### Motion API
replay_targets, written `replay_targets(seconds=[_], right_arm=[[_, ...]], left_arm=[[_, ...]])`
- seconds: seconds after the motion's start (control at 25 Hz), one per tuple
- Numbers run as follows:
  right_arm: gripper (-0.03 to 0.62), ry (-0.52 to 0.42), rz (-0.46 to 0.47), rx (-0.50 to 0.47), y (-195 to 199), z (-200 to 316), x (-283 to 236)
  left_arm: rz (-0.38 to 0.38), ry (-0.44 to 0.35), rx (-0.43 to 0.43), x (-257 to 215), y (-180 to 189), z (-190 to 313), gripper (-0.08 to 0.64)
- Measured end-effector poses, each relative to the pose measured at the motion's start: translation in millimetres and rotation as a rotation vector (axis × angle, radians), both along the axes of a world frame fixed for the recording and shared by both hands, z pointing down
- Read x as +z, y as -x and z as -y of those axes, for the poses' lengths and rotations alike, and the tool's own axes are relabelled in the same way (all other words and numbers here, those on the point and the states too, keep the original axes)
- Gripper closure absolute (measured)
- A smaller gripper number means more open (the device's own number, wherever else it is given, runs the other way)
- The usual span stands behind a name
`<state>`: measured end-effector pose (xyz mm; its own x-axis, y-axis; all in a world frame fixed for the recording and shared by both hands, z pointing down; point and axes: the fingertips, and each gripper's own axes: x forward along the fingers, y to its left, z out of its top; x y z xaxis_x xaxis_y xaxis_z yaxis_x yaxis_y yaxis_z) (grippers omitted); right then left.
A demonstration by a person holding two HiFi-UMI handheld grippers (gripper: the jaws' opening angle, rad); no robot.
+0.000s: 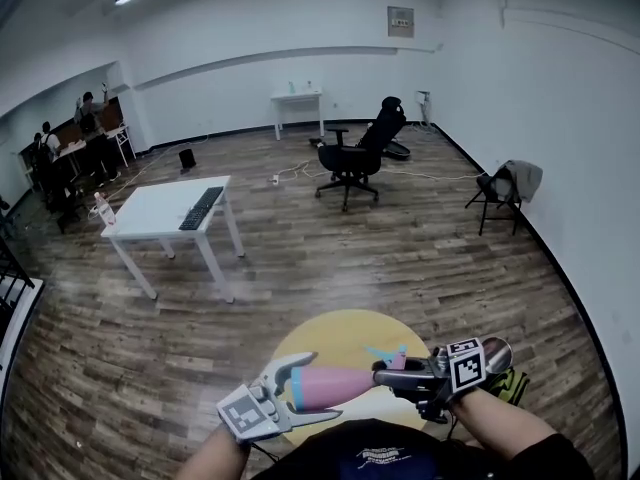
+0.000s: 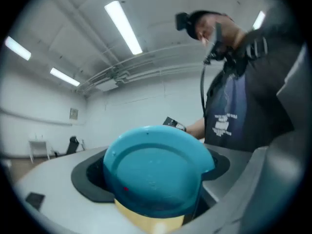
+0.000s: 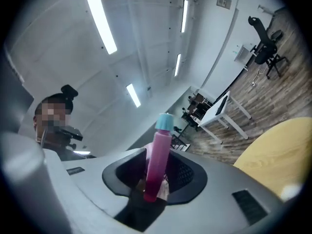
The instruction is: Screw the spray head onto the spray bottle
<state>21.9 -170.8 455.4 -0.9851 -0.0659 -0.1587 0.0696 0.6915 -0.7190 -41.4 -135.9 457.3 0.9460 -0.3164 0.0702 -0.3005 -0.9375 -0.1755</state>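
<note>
The left gripper [image 2: 153,179] has its fingers [image 2: 46,191] clamped on the blue base of the bottle [image 2: 156,169], which fills the gap between them (dark pads pressed on either side). The right gripper [image 3: 156,182] stands partly closed, its fingers [image 3: 122,174] gripping the head [image 1: 385,353] at the bottle's neck. From those fingers the pink body runs straight out to the left fingers, so the bottle lies level between the two pairs. Below both pairs sits a round yellow table [image 1: 340,333]. Well beyond the fingertips stand a white desk [image 1: 160,208] and a black chair [image 1: 355,158].
</note>
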Motion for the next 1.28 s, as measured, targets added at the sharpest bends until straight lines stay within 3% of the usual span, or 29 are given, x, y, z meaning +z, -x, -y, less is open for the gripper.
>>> replay_targets(seconds=[0.12, 0.16, 0.2, 0.24, 0.28, 0.4, 0.44, 0.52, 0.6, 0.72, 0.76, 0.8, 0.92, 1.08, 1.12, 1.16, 1.2, 1.28], right_arm=[[0.477, 0.073, 0.052, -0.037, -9, -4, 4], [0.479, 0.088, 0.060, -0.044, -9, -4, 6], [0.479, 0.095, 0.067, -0.048, -7, -5, 7], [0.479, 0.087, 0.073, -0.047, -4, -4, 6], [0.476, 0.058, 0.072, -0.036, -1, -3, 3], [0.451, -0.093, 0.000, 0.038, -4, 5, -7], [0.401, -0.124, -0.025, 0.055, -10, 7, -8], [0.301, -0.127, -0.047, 0.065, -24, 10, -7], [0.278, -0.111, -0.056, 0.065, -27, 8, -3], [0.279, -0.132, -0.115, 0.029, -7, 0, 3], [0.296, -0.144, -0.134, 0.006, 2, -5, 6], [0.400, -0.147, -0.136, -0.017, 7, -10, 6], [0.429, -0.087, -0.069, -0.092, 6, -22, 4], [0.431, 0.017, -0.005, -0.151, 3, -28, 11], [0.431, 0.039, 0.017, -0.144, 4, -25, 12], [0.431, 0.050, 0.038, -0.127, 5, -21, 12], [0.431, 0.039, 0.050, -0.100, 7, -17, 9], [0.425, -0.063, 0.008, -0.030, 11, -10, 3]], left_arm=[[0.341, -0.308, -0.078, 16, -3, -6, 0.052], [0.417, -0.365, -0.099, 21, -1, -6, 0.048], [0.436, -0.376, -0.101, 22, 1, -5, 0.048], [0.395, -0.343, -0.085, 20, 2, -4, 0.048], [0.300, -0.276, -0.057, 14, 4, -3, 0.049], [-0.077, 0.065, -0.027, 0, 14, 10, 0.052], [-0.155, 0.160, -0.042, 0, 21, 17, 0.052], [-0.231, 0.244, -0.068, 4, 34, 24, 0.052], [-0.209, 0.229, -0.070, 9, 34, 21, 0.052], [-0.107, 0.152, -0.027, 11, 14, 8, 0.052], [-0.073, 0.115, -0.012, 10, 6, 4, 0.052], [-0.035, 0.069, -0.002, 9, -1, 1, 0.052], [0.152, -0.128, -0.011, 16, -8, -12, 0.053], [0.435, -0.409, -0.093, 31, -2, -13, 0.049], [0.444, -0.422, -0.098, 32, -1, -11, 0.049], [0.399, -0.383, -0.086, 29, -1, -9, 0.049], [0.296, -0.298, -0.057, 24, -1, -8, 0.049], [0.020, -0.027, -0.002, 14, 2, -1, 0.054]])
